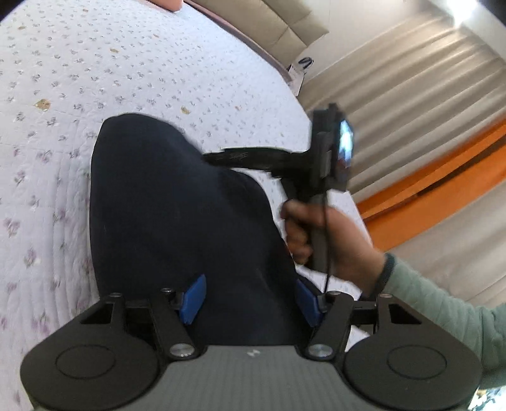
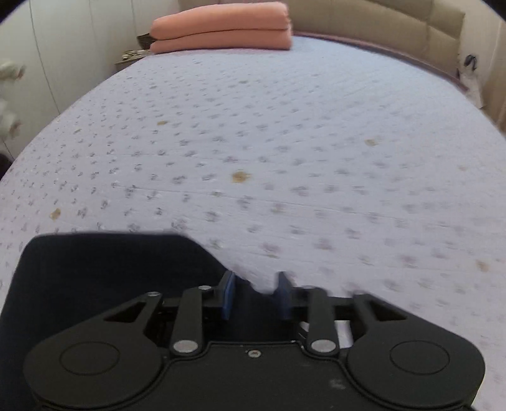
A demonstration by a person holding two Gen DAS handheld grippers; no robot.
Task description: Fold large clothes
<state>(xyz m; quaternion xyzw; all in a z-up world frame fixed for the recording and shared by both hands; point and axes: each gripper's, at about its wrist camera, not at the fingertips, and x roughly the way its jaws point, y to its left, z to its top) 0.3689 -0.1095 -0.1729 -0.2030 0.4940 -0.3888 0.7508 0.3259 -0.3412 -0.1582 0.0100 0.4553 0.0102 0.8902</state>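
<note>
A dark navy garment (image 1: 177,215) lies in a folded bundle on the floral bedspread (image 1: 95,79). My left gripper (image 1: 249,300) is open, its blue pads (image 1: 194,298) wide apart on either side of the garment's near end. The right gripper shows in the left wrist view (image 1: 329,158), held in a hand at the garment's right edge. In the right wrist view the right gripper (image 2: 256,295) is open over the garment's corner (image 2: 110,272), with blue pads (image 2: 227,294) apart and cloth between them.
Folded salmon-pink blankets (image 2: 221,27) lie at the far end of the bed. A beige padded headboard (image 2: 395,28) runs behind. Curtains (image 1: 411,95) and an orange strip (image 1: 442,177) stand past the bed's right edge. The bedspread (image 2: 284,142) stretches ahead.
</note>
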